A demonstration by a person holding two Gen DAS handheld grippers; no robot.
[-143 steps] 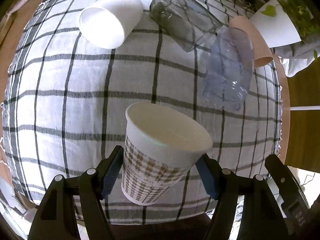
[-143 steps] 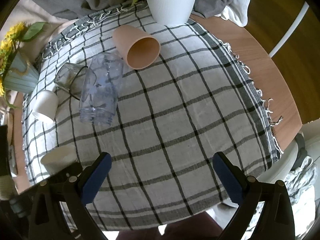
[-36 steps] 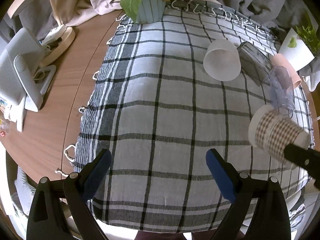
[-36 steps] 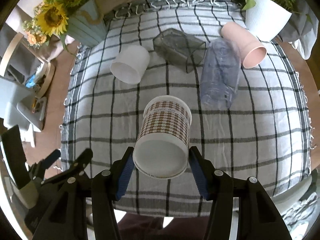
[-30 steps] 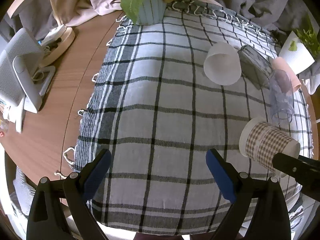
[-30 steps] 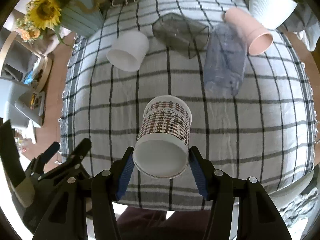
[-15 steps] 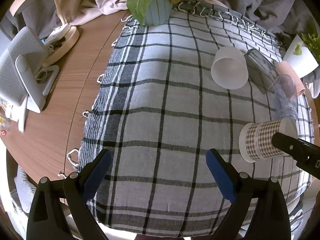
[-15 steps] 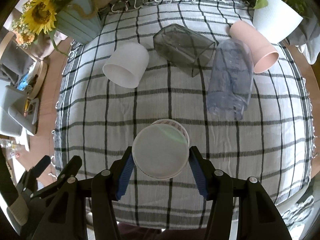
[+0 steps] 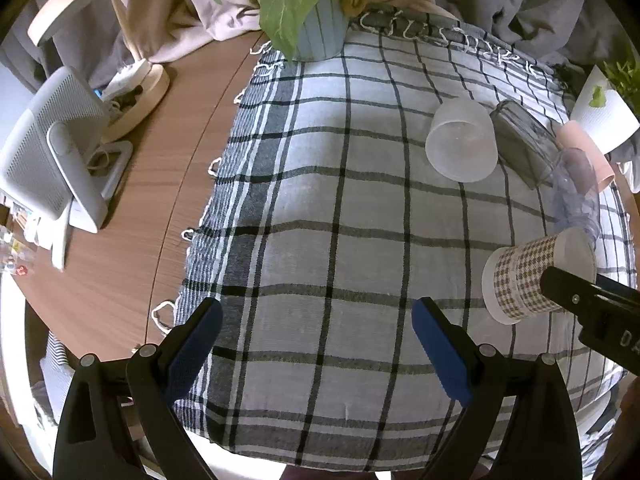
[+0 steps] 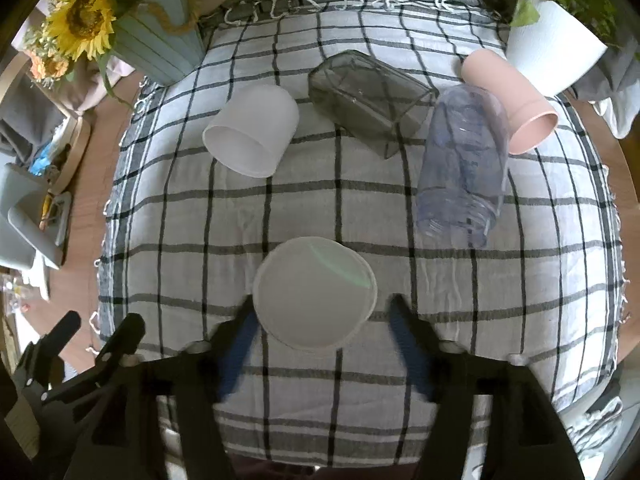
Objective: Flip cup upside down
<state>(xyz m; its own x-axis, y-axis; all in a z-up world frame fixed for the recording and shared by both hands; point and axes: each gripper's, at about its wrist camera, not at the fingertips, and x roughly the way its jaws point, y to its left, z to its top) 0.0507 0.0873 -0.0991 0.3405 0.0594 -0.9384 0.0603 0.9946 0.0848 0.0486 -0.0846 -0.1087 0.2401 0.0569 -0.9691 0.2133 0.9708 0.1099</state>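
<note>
Between the right fingers: the cup (image 10: 315,293) is seen bottom-up, its flat white base turned to the camera.
Right gripper (image 10: 320,332): blurred; its blue pads appear to stand slightly off the cup's sides, so whether the cup is gripped or released cannot be told.
Cup, from the left view: the checked cup (image 9: 528,280) is shown mouth-down on the cloth (image 9: 340,208), with a black right finger (image 9: 576,292) laid across its side.
Left gripper (image 9: 316,336): spread wide, nothing is held; only cloth is seen between its pads.
Behind the cup: four cups are laid on their sides in a row — white cup (image 10: 252,132), grey glass (image 10: 368,92), clear bottle (image 10: 464,168), pink cup (image 10: 512,100).
Far edge: a sunflower vase (image 10: 160,48) is placed at the left corner, a white pot (image 10: 552,44) at the right.
Left of the cloth: a grey fan (image 9: 52,160) is set on the wooden table (image 9: 160,168).
</note>
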